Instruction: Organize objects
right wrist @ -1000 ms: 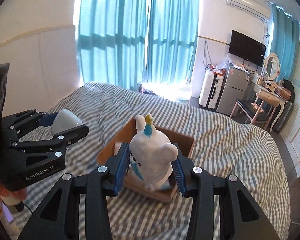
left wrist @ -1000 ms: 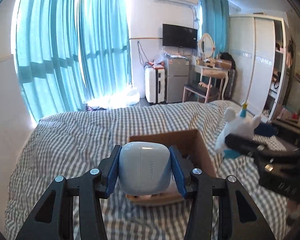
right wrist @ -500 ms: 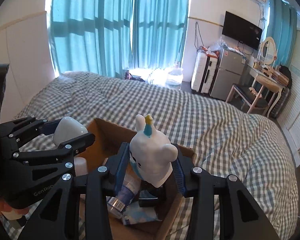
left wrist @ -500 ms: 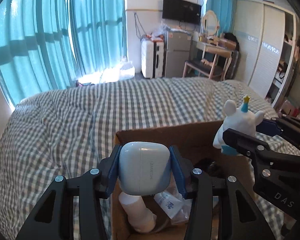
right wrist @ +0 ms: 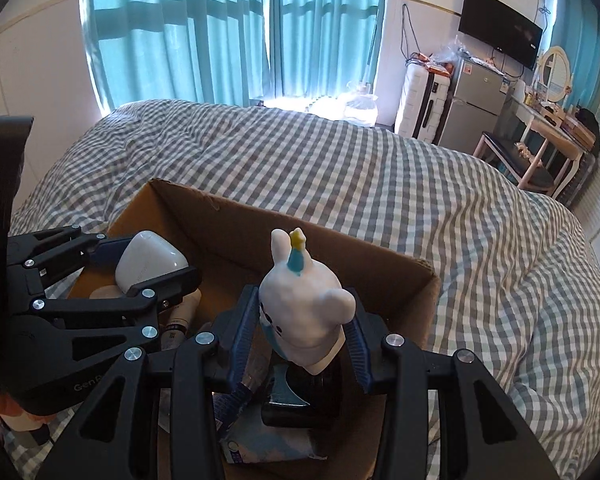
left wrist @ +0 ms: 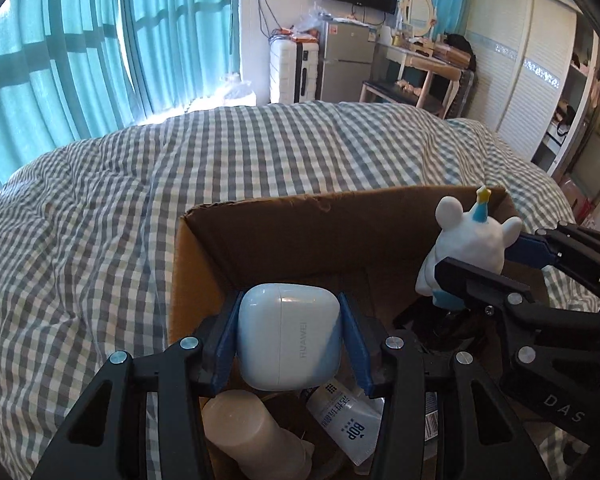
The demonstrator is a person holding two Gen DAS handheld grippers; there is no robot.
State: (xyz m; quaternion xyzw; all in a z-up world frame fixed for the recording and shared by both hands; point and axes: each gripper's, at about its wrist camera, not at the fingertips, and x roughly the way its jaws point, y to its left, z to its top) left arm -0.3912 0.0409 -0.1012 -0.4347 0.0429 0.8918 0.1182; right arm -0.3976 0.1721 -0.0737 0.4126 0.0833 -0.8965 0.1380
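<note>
1. Earbud case (left wrist: 289,336) sat pinched between the left gripper (left wrist: 290,342) fingers, above the open cardboard box (left wrist: 284,232) on the checked bed (left wrist: 100,208).
2. Rabbit figurine (right wrist: 306,300) stood upright, clamped between the right gripper (right wrist: 300,336) fingers, over the box's right side.

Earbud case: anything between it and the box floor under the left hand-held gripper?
Yes. A beige bottle and a white tube lie in the cardboard box right below the earbud case.
</note>
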